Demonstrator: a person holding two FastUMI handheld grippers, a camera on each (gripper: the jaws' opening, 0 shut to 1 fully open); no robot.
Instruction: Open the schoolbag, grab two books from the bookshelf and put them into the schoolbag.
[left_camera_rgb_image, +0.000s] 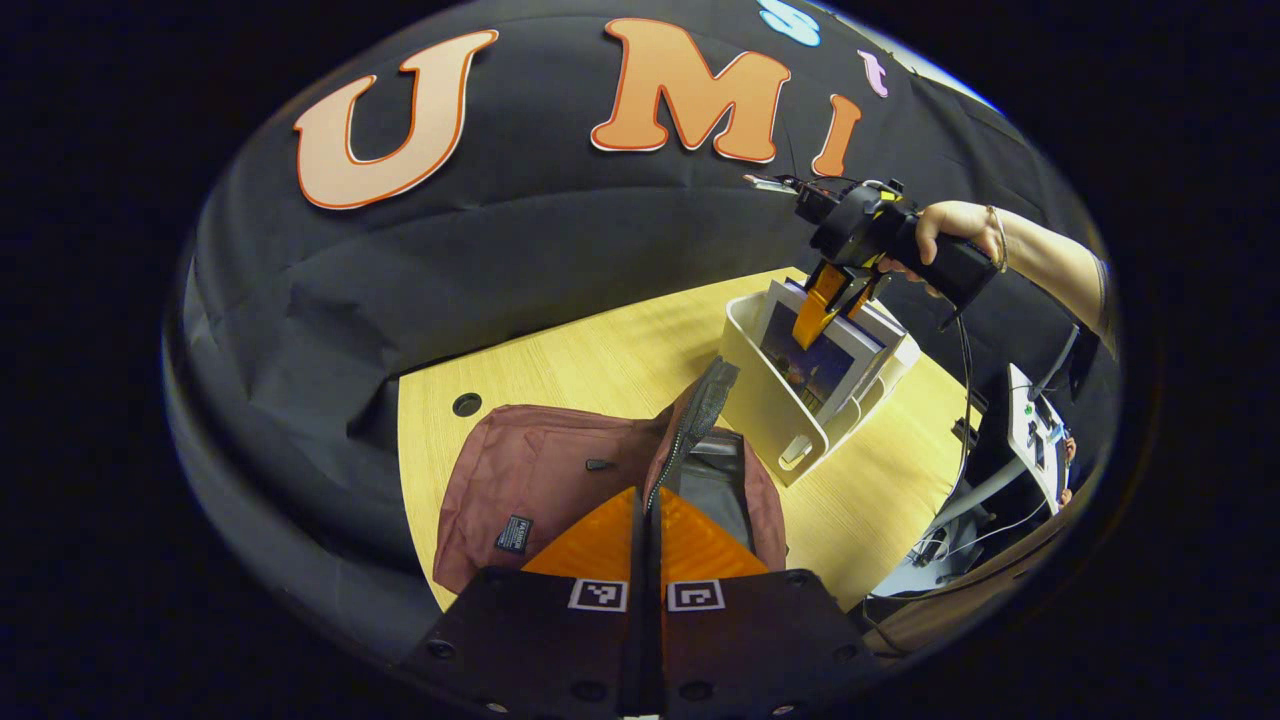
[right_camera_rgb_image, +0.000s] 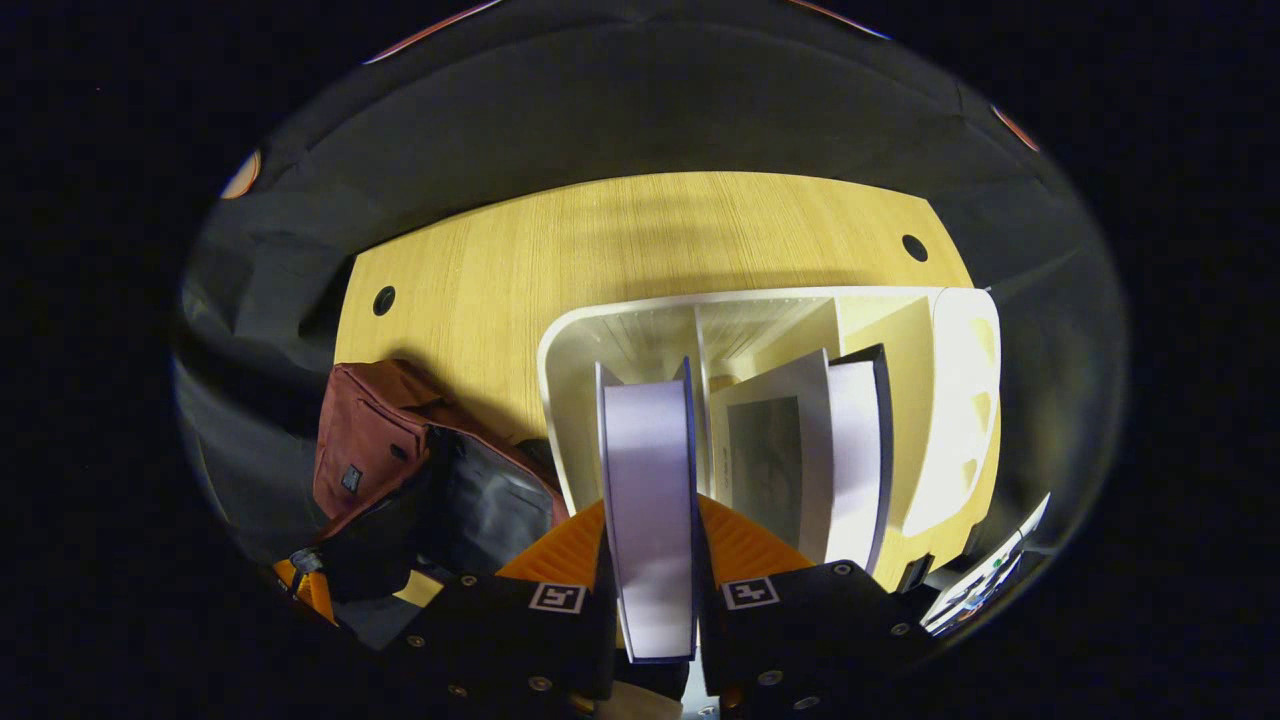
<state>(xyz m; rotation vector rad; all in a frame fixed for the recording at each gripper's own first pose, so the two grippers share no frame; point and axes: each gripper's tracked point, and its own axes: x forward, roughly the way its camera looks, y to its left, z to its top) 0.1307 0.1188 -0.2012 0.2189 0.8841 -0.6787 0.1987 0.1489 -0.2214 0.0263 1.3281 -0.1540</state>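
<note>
Left gripper view, schoolbag (left_camera_rgb_image: 540, 480) label (left_camera_rgb_image: 514, 533) unreadable

- Lower part of the book (right_camera_rgb_image: 650, 520) between the right claw (right_camera_rgb_image: 652, 560) fingers cut off behind the claw body; cover hidden, page edges alone on show.
- Inside of the schoolbag (left_camera_rgb_image: 540, 480) mostly hidden behind the left claw (left_camera_rgb_image: 648, 545) fingers and the raised flap.
- Lower halves of the books in the bookshelf (left_camera_rgb_image: 775, 410) hidden by its wall.
- Clutter (left_camera_rgb_image: 1035, 440) beyond the worktop (left_camera_rgb_image: 560, 360) edge too small and warped to identify.
- Near worktop edge cut off in the right gripper view.
</note>
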